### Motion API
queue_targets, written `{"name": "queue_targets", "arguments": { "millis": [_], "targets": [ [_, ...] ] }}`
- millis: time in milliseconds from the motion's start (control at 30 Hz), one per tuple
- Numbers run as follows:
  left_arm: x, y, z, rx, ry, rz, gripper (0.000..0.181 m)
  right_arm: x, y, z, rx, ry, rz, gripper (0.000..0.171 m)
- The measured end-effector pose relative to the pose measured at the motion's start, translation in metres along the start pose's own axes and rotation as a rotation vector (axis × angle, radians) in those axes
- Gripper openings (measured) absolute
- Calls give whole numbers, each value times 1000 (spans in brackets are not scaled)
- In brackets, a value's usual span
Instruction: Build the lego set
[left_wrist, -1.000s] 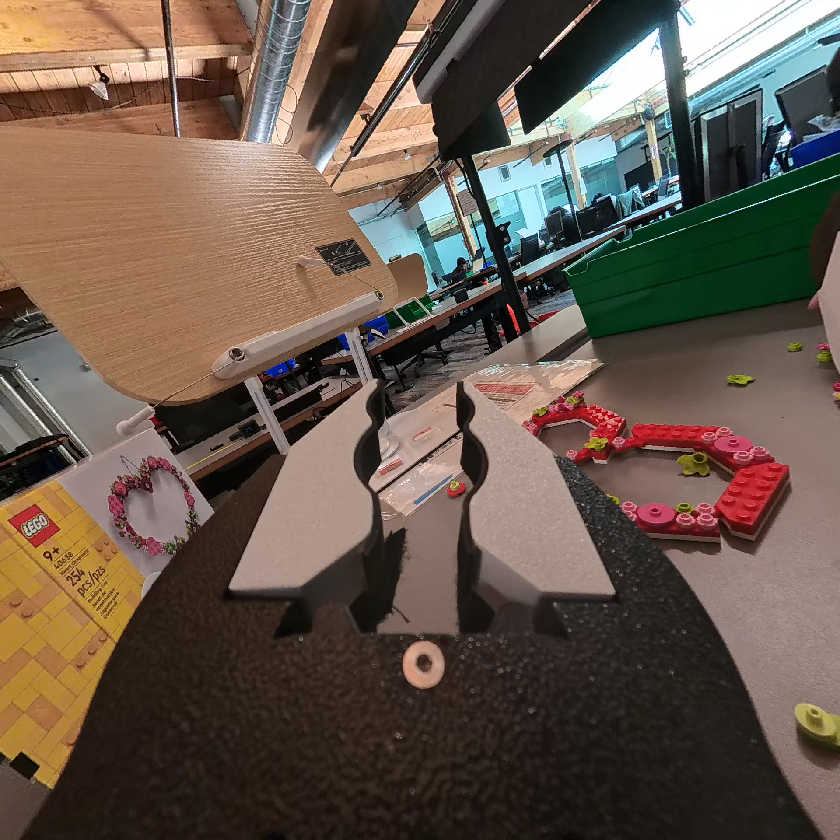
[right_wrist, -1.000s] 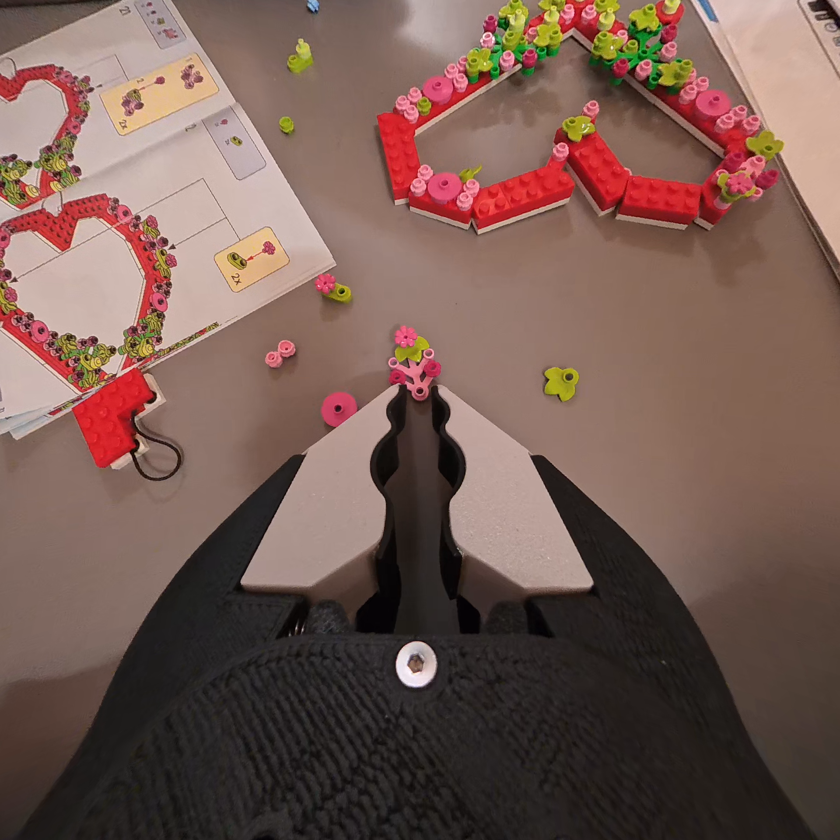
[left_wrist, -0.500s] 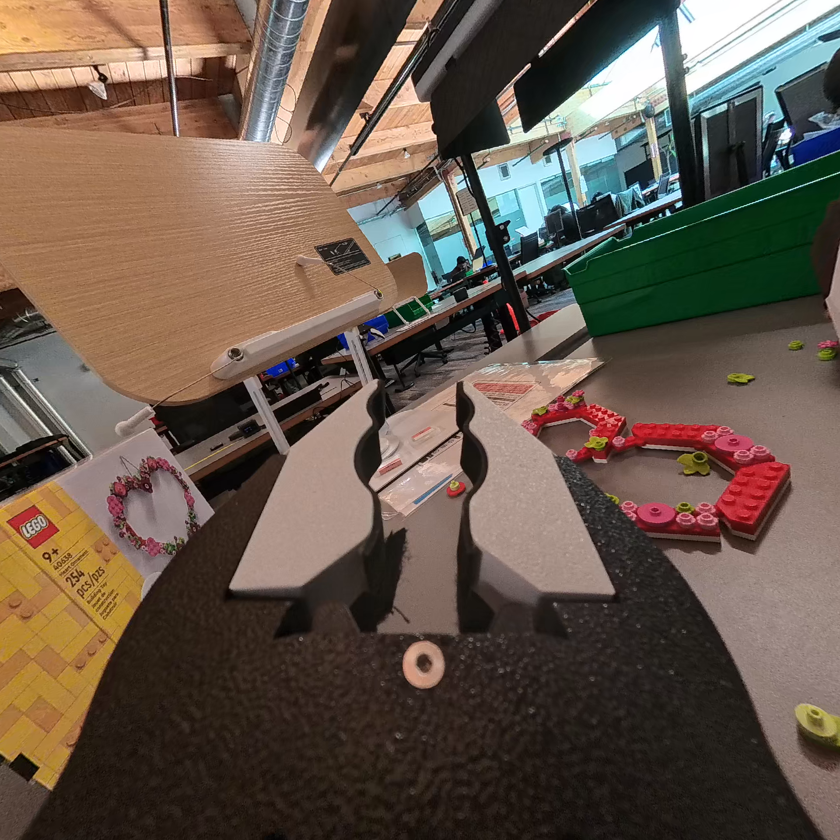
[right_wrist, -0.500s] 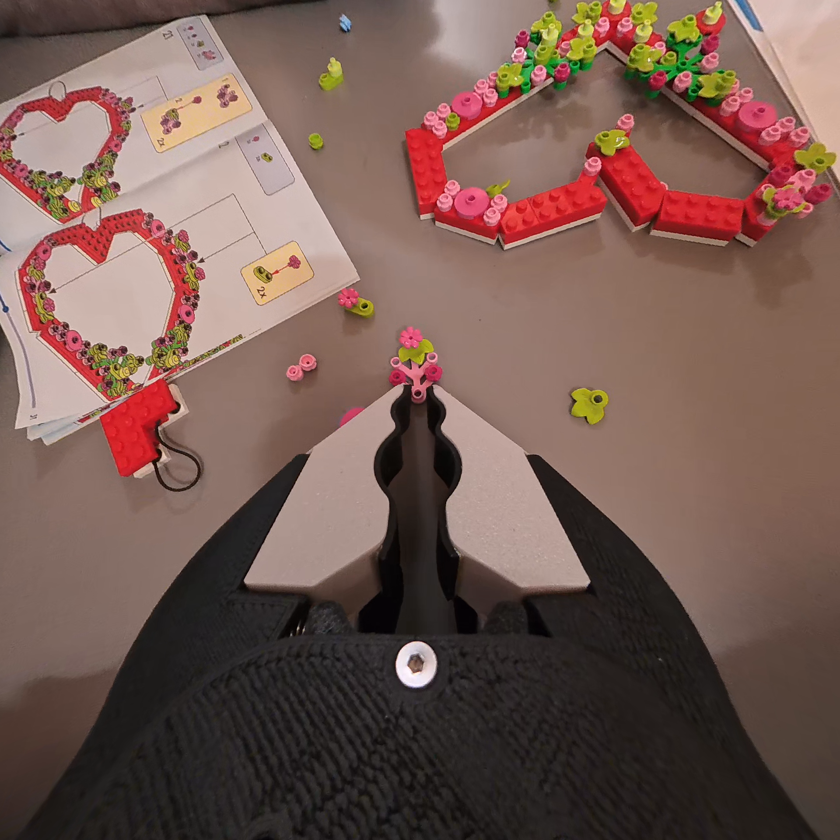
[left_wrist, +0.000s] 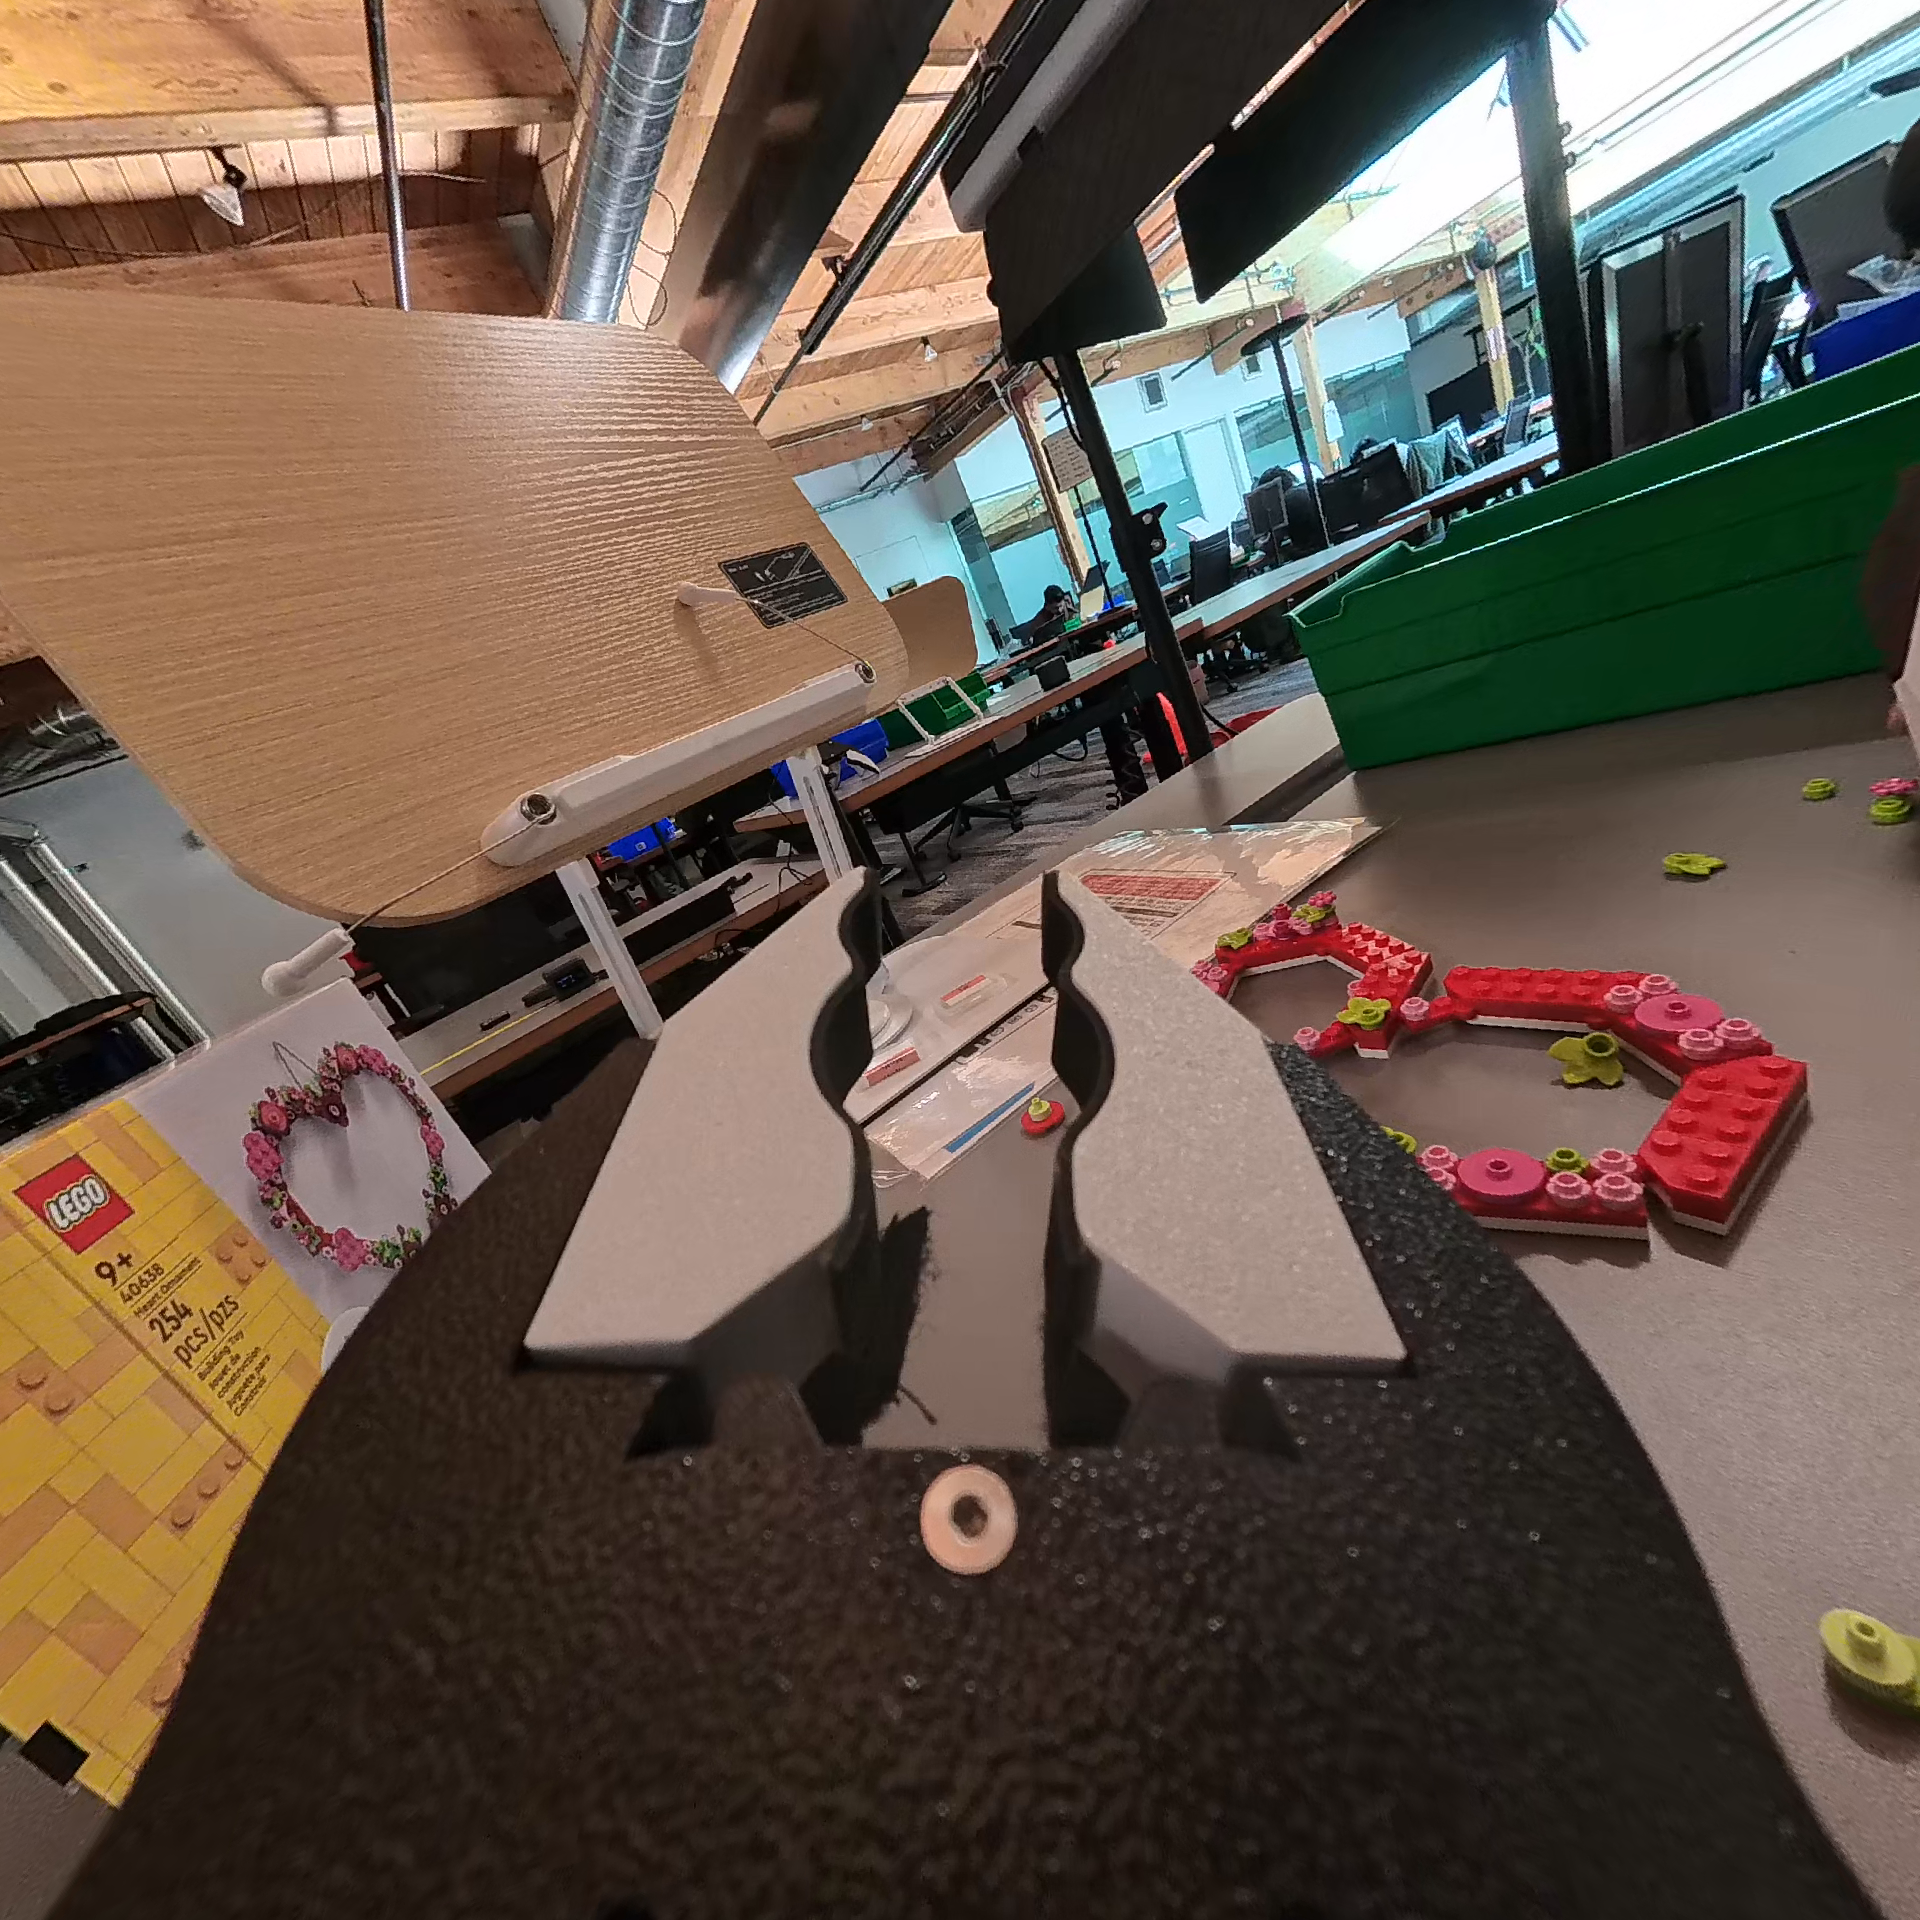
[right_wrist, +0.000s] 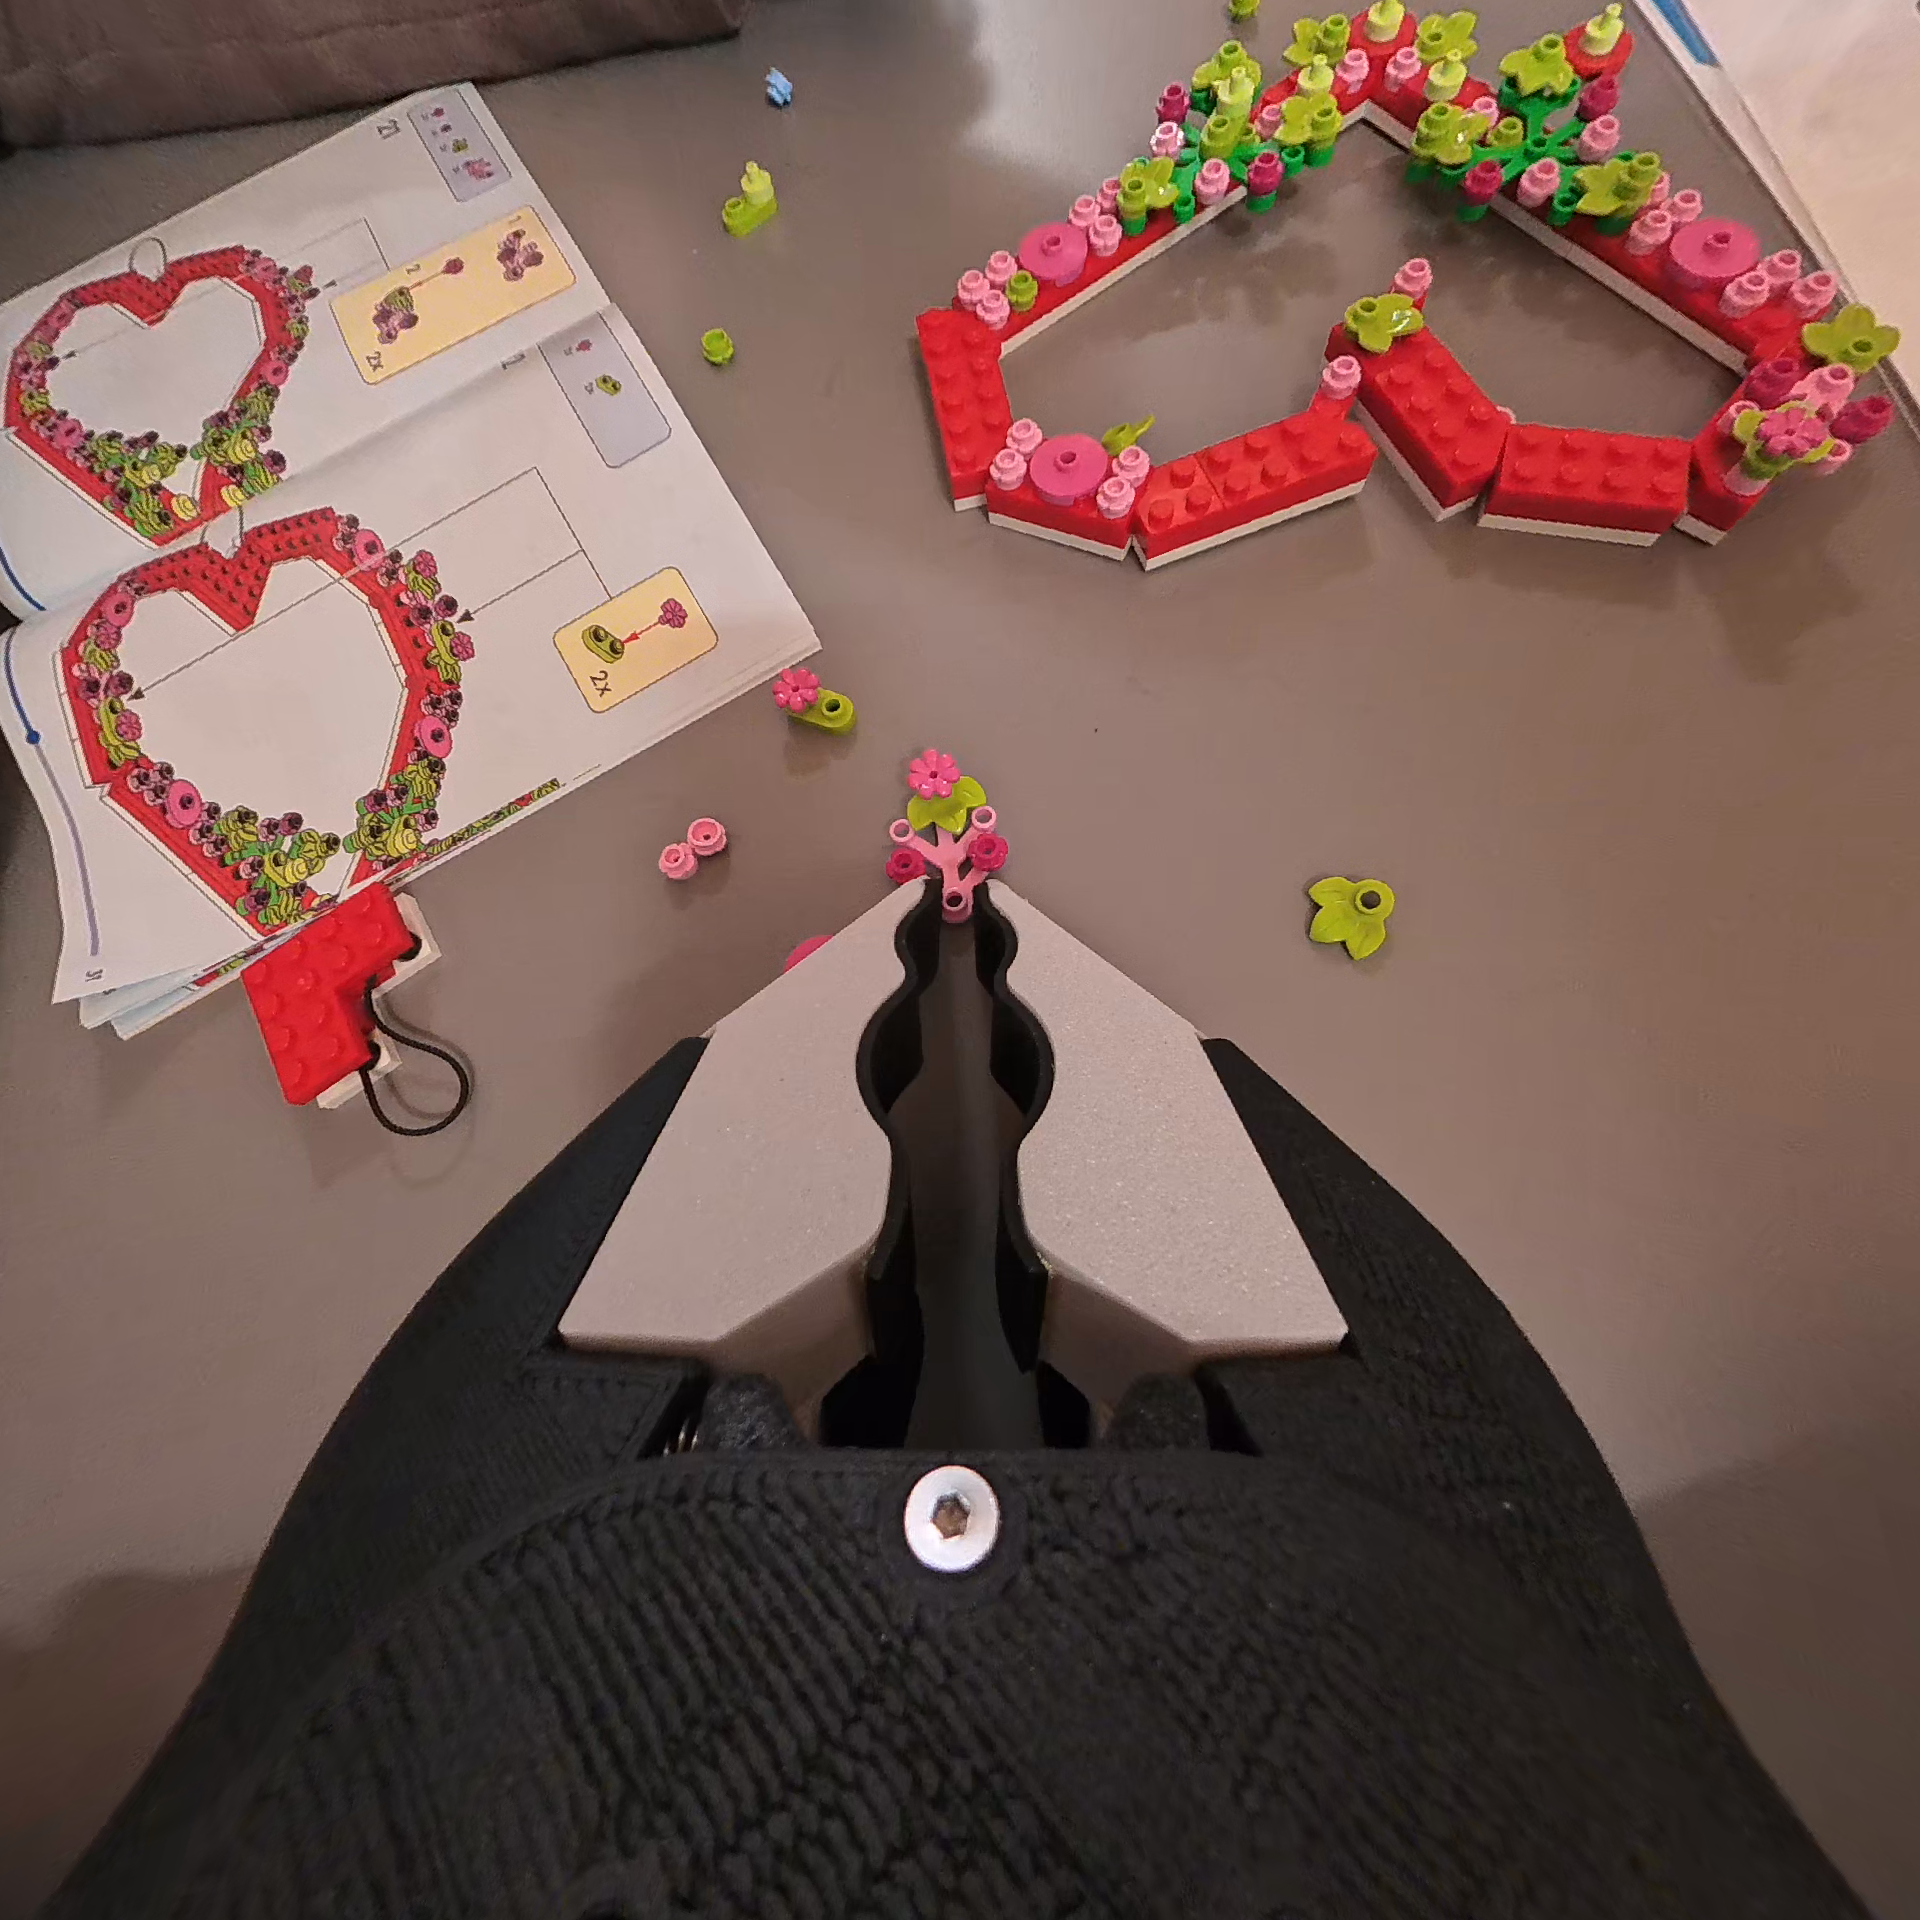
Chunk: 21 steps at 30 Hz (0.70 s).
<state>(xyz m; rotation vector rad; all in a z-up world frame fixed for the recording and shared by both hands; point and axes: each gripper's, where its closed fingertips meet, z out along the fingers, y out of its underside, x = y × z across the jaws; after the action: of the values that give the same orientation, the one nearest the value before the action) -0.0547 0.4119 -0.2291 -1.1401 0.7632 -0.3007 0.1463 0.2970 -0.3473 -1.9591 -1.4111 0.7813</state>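
Observation:
My right gripper (right_wrist: 954, 896) is shut on a small pink flower sprig (right_wrist: 943, 831) with magenta blossoms and a lime leaf, and holds it above the grey table. The red heart frame (right_wrist: 1434, 436) with pink and green flowers lies ahead to the right; it also shows in the left wrist view (left_wrist: 1621, 1081). My left gripper (left_wrist: 956, 894) is open and empty, low over the table and left of the heart.
An open instruction booklet (right_wrist: 343, 561) lies at the left with a red corner piece and black cord (right_wrist: 322, 997) at its lower edge. Loose pieces are scattered: a lime leaf (right_wrist: 1351, 914), pink studs (right_wrist: 691, 847), a flower on a lime plate (right_wrist: 816, 701). Lego box (left_wrist: 156, 1299), green bins (left_wrist: 1621, 603). Tip to tip, the grippers are about 25 cm apart.
The right gripper has drawn back and risen with the sprig, so the heart and booklet look lower and farther in view. The left gripper has not moved.

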Motion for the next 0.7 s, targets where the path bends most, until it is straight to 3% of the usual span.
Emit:
{"name": "queue_targets", "arguments": {
  "millis": [700],
  "targets": [
    [1,0,0,-2,3,1,29,-2,-4,4,21,-9,12,4]
  ]
}}
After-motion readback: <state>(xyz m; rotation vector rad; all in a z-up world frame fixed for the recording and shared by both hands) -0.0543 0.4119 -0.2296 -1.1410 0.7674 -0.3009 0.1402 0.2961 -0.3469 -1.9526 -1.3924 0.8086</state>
